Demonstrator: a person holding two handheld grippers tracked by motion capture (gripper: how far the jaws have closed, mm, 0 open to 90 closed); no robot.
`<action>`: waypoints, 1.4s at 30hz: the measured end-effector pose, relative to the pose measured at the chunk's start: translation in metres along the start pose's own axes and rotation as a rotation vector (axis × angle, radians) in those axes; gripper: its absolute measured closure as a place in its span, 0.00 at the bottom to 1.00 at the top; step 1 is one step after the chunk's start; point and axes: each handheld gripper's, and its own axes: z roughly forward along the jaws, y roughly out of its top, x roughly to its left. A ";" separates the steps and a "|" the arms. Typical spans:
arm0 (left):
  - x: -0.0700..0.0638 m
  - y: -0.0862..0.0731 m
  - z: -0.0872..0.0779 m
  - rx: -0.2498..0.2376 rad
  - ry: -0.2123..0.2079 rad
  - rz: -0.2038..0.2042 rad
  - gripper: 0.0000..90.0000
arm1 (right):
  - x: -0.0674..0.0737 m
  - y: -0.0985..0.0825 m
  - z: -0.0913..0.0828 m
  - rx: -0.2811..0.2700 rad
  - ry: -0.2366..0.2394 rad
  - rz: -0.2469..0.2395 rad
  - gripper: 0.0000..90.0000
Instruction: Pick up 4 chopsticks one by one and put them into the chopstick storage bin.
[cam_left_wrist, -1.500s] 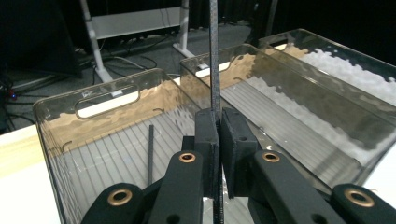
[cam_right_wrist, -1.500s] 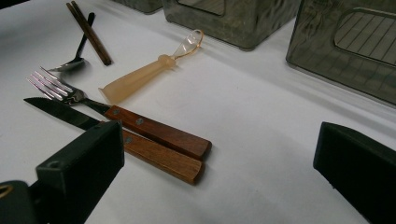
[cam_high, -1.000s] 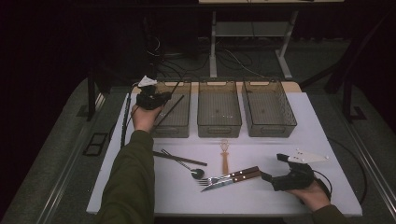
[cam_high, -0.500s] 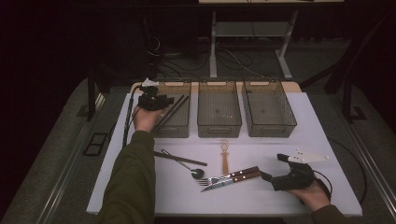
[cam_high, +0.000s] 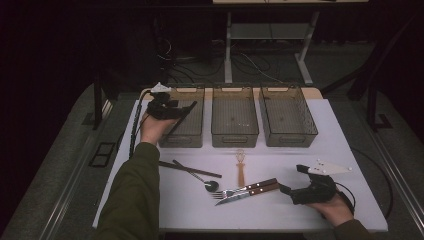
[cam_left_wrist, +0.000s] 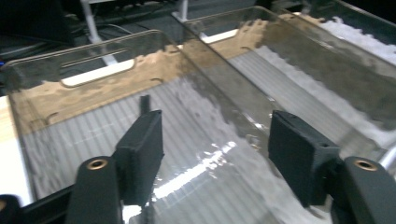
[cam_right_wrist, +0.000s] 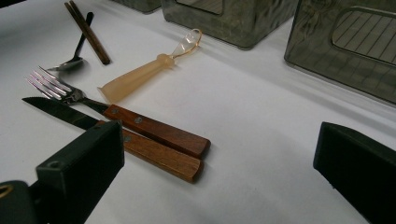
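Left gripper (cam_high: 186, 109) sits over the leftmost bin (cam_high: 184, 131) in the high view, and a dark chopstick (cam_high: 181, 119) slants across that bin's near-left part right under its tips; earlier frames are on hand, so we note its jaws have just been opening, and whether the stick is fully free of the pads we cannot tell from here. Our right gripper (cam_high: 285, 188) rests on the near right of the white table (cam_high: 310, 155), just right of the wood-handled fork (cam_high: 245, 189) and knife (cam_high: 247, 194). In the left gripper view the jaws stand spread over the ribbed floor of the leftmost bin (cam_left_wrist: 196, 135), with a thin dark stick end (cam_left_wrist: 145, 103) just beyond the left pad and nothing pinched between them. In the right gripper view the jaws are spread wide, empty, facing the fork (cam_right_wrist: 116, 112) and knife (cam_right_wrist: 112, 130), with a translucent amber utensil (cam_right_wrist: 144, 74), a spoon (cam_right_wrist: 74, 53) and more chopsticks (cam_right_wrist: 88, 31) farther off. We judge the risk is the stick propping on the bin rim and tipping out if we withdraw carelessly. For the next pick, fork and knife touch side by side, so closing on one could drag the other.
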 end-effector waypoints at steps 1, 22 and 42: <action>-0.003 0.001 -0.002 0.002 -0.008 0.003 0.35 | 0.000 0.000 0.000 0.000 -0.001 -0.001 0.02; -0.063 -0.022 -0.047 0.031 -0.104 0.135 0.22 | 0.000 0.000 0.000 0.002 -0.004 0.000 0.02; -0.058 -0.096 -0.082 0.036 -0.050 0.106 0.34 | 0.000 0.000 -0.001 -0.003 -0.011 -0.008 0.02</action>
